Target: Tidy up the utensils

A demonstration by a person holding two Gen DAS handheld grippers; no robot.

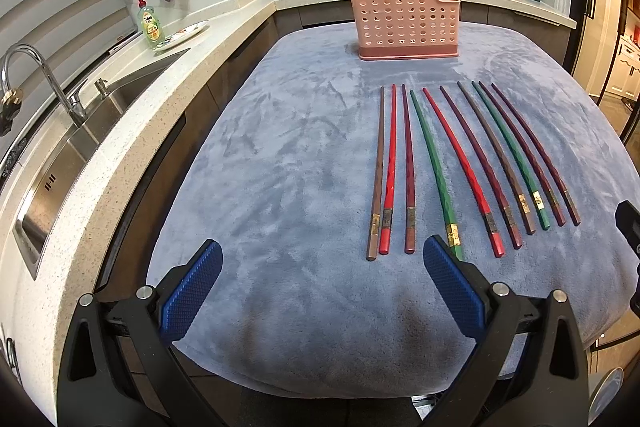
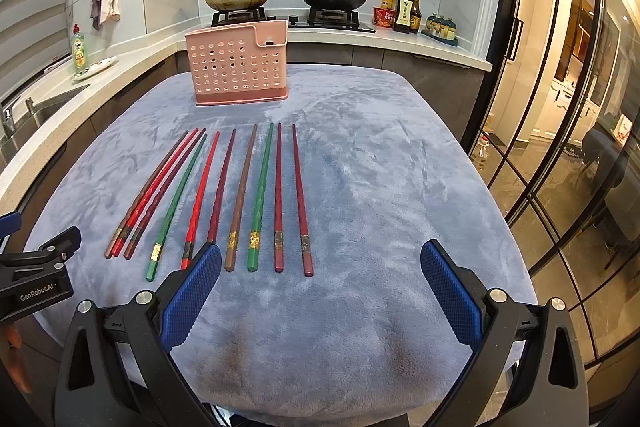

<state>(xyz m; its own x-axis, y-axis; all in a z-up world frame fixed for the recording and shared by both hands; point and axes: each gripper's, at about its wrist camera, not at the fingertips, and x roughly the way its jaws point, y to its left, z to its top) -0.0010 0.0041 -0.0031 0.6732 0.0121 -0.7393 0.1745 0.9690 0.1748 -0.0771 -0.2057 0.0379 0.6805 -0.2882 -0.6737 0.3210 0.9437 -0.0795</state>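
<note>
Task progress: nothing is sorted yet. All ten chopsticks point(image 2: 224, 199) lie on the blue-grey cloth point(image 2: 380, 187); the pink perforated holder point(image 2: 240, 67) stands upright at the far end of the cloth, well apart from their tips, and appears empty, though its interior is only partly visible through the holes.

Gripper state: the left gripper point(image 1: 322, 287) has its blue pads spread wide and holds nothing; it hovers above the near edge of the cloth, left of the row. The right gripper point(image 2: 320, 287) is likewise spread and empty, positioned near the handle ends.

Chopstick condition: long, slender, faceted sticks in red, green, brown and dark maroon, each with a gold band near the thick end. They lie roughly parallel, thick ends toward the grippers. The three leftmost sit close together; the remainder are spaced apart
</note>
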